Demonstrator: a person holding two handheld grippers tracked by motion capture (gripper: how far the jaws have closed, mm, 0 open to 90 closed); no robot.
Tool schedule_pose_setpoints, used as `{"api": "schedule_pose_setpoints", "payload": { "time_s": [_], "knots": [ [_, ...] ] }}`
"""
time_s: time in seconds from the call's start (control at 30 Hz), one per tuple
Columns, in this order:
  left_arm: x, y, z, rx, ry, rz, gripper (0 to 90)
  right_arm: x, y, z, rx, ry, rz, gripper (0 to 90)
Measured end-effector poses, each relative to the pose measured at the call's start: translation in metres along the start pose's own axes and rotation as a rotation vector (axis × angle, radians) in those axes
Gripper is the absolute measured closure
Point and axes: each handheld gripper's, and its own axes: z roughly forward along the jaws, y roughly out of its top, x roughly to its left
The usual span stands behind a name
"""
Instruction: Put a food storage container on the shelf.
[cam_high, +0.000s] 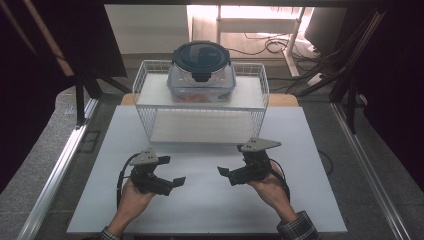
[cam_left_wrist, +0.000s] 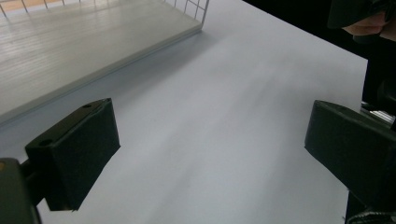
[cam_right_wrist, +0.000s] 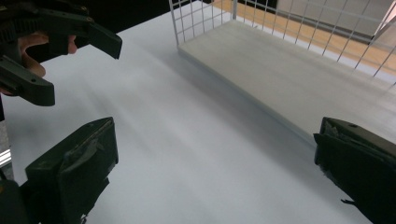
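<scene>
A clear food container (cam_high: 201, 75) with a dark clip-on lid (cam_high: 201, 54) stands on the top shelf of a white wire rack (cam_high: 152, 94); something reddish shows inside it. The rack's lower shelf (cam_high: 200, 127) (cam_left_wrist: 70, 51) (cam_right_wrist: 289, 70) is bare. My left gripper (cam_high: 171, 171) (cam_left_wrist: 210, 149) hovers open over the white table board (cam_high: 205, 200), in front of the rack's left side. My right gripper (cam_high: 233, 161) (cam_right_wrist: 215, 163) is open too, in front of the rack's right side. Both sets of jaws point inward toward each other with nothing between them. The left gripper (cam_right_wrist: 56, 42) also appears in the right gripper view.
The white board lies on a grey table with metal rails (cam_high: 60, 165) along both sides. Dark curtains, a stand leg (cam_high: 80, 100) and cables (cam_high: 280, 47) lie behind the rack. The person's right hand (cam_left_wrist: 369, 25) shows in the left gripper view.
</scene>
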Motion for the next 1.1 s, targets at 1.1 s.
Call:
{"api": "schedule_pose_setpoints", "payload": {
  "time_s": [1.1],
  "knots": [
    [-0.001, -0.053, -0.034, 0.037, 0.078, -0.045, 2.9, 0.005, -0.058, -0.038, 0.008, -0.057, 0.023, 0.0]
  ]
}}
